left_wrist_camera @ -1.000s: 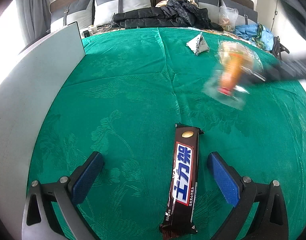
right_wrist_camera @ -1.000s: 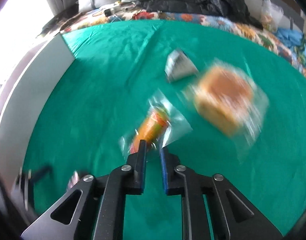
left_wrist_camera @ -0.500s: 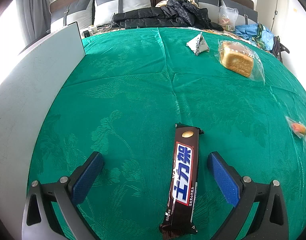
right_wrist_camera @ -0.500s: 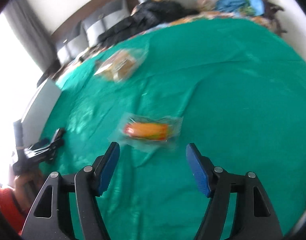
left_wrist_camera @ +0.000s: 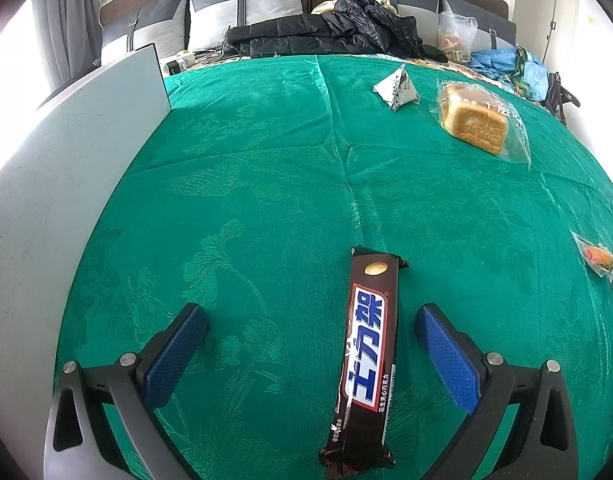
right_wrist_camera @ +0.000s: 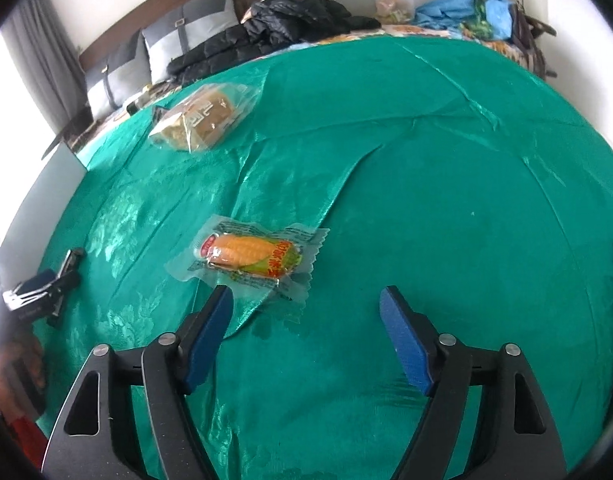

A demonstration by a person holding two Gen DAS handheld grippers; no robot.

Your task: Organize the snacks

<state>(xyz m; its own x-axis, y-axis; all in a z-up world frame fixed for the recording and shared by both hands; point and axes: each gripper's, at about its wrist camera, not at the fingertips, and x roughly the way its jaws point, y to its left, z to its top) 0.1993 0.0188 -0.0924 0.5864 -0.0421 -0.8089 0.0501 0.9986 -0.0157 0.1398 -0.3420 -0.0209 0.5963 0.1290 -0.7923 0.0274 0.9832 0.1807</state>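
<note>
On the green cloth, right tongs (right_wrist_camera: 304,304) just opened, corn packet (right_wrist_camera: 250,257) released beside them, left tongs (left_wrist_camera: 311,322) spread around chocolate bar (left_wrist_camera: 366,356).

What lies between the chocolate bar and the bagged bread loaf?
Only bare green cloth; the left wrist view shows nothing between the chocolate bar and the bread loaf.

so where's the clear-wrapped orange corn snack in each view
Left wrist view: the clear-wrapped orange corn snack lies at the far right edge, partly cut off, on the green patterned cloth.
Right wrist view: it lies left of centre, just ahead of the open right gripper.
Shared landmark: the bagged square bread loaf, at upper right in the left view and upper left in the right.
</note>
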